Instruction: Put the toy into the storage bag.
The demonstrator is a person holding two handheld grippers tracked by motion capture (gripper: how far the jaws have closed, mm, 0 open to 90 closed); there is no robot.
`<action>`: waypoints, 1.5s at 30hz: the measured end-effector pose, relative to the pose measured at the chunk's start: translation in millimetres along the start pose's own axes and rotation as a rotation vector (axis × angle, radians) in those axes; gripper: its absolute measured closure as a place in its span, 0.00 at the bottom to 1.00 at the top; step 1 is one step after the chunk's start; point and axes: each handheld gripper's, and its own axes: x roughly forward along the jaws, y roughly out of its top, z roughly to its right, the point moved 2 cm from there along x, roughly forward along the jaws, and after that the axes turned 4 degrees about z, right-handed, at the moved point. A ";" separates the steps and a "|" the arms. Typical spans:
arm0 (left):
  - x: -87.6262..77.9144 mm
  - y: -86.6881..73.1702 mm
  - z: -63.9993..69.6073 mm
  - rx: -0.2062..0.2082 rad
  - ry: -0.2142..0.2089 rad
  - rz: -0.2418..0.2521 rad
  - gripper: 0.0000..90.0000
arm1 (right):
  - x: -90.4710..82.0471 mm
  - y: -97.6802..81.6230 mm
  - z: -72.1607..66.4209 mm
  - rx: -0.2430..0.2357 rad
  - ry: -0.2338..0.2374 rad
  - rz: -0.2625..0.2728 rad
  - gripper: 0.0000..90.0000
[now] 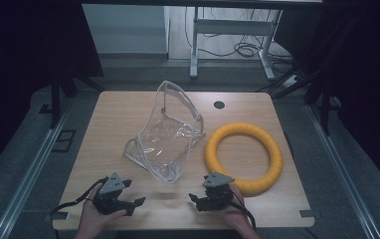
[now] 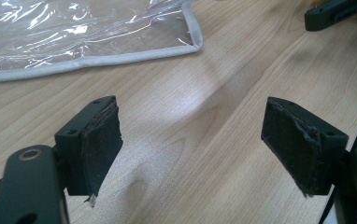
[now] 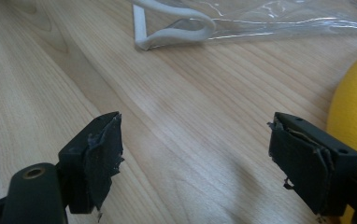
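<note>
- Presently, the clear plastic bag (image 1: 168, 134) stands half-collapsed near the middle of the wooden table (image 1: 118, 109), its mouth gaping upward and its base toward the person's side.
- The yellow ring (image 1: 245, 157) lies flat just to the right of the bag; whether the two touch cannot be told from the high view.
- Left gripper (image 1: 137, 203): held low over the near edge of the table, jaws spread wide, nothing between them. Its own view shows bare wood between the pads (image 2: 99, 154) and the bag's grey-trimmed corner (image 2: 193, 44) ahead, well clear of the jaws.
- Right gripper (image 1: 194, 199): likewise at the near edge, jaws at their widest and empty. Its view shows the ring's yellow flank (image 3: 354, 107) just beside one jaw and a white loop of the bag's trim (image 3: 176, 30) farther ahead.
- Handling, bag: judged very light, thin and limp; the film looks glossy and likely to slip or crumple under the pads. The piped edge is the firmer part and the sounder place to pinch, preferably at the near corner or at the rim of the mouth.
- Handling, ring: judged light and somewhat yielding, with a matt surface; the round section should be taken across its thickness at the near arc.
- Risk noted: a one-sided grip on the bag may let the mouth fold shut.
</note>
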 end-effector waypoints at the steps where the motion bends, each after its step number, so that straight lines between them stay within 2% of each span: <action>1: 0.0 0.0 0.0 0.000 0.000 0.000 0.22 | -0.7 0.3 1.3 0.006 -0.005 0.007 0.21; 7: -0.2 -0.4 0.9 0.000 -0.003 0.003 0.22 | -4.9 2.0 2.4 0.002 -0.005 0.033 0.23; 14: -1.4 0.0 1.0 -0.004 -0.003 0.009 0.22 | -5.2 4.6 -0.2 -0.034 0.007 0.044 0.26; 21: -0.3 -0.2 1.2 -0.005 -0.005 0.005 0.22 | -6.2 8.7 2.0 -0.020 0.015 0.062 0.25; 24: -0.9 0.1 1.3 -0.008 -0.006 0.009 0.22 | -10.0 11.1 4.4 0.007 0.033 0.078 0.26; 29: -1.6 0.5 1.0 -0.011 -0.006 0.012 0.22 | -14.8 13.8 6.6 0.008 0.026 0.080 0.28; 35: -2.1 2.1 -0.3 -0.020 -0.009 0.015 0.22 | -29.5 23.5 17.2 0.012 0.033 0.101 0.27; 41: -3.7 3.4 -1.3 -0.027 -0.009 0.023 0.22 | -42.4 31.5 30.4 0.041 0.042 0.105 0.27; 45: -3.2 3.4 -1.8 -0.025 -0.009 0.019 0.22 | -48.0 36.8 37.2 0.027 0.035 0.092 0.28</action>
